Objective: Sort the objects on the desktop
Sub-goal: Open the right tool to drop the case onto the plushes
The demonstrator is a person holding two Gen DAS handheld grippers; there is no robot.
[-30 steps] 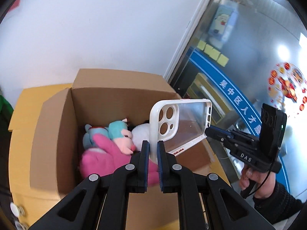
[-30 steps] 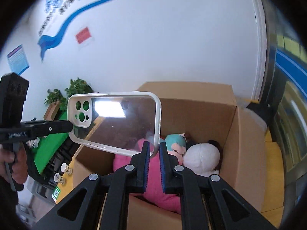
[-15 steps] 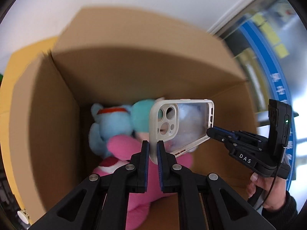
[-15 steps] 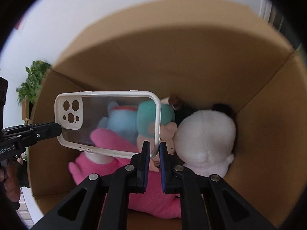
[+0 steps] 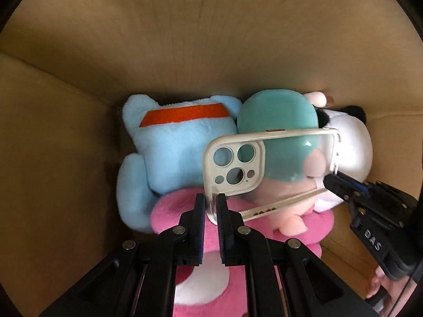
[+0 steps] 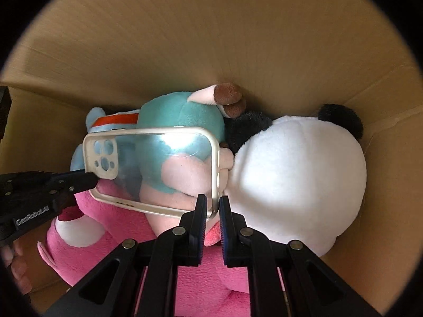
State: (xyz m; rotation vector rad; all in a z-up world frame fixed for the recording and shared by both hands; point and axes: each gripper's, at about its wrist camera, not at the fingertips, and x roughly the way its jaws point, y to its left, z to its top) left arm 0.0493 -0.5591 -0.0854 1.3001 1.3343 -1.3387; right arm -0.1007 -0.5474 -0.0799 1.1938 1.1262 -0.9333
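A clear phone case (image 5: 267, 169) with a cream rim is held by both grippers inside a cardboard box (image 5: 185, 39). My left gripper (image 5: 210, 208) is shut on its camera-end corner. My right gripper (image 6: 212, 208) is shut on the opposite end of the case (image 6: 158, 169). The case hangs just above plush toys: a light blue one (image 5: 171, 148), a teal-headed one (image 5: 277, 116), a pink one (image 5: 264, 232) and a white one with black ears (image 6: 296, 174). Each gripper shows in the other's view, the right at the lower right (image 5: 330, 182) and the left at the left edge (image 6: 90, 179).
The box walls (image 6: 211, 39) close in on all sides of both views. The plush toys cover the box floor; a strip of bare cardboard (image 5: 343, 253) shows at the lower right of the left wrist view.
Both grippers have carried the phone case from above the box rim down into the box, close over the plush toys. The room outside has dropped out of view.
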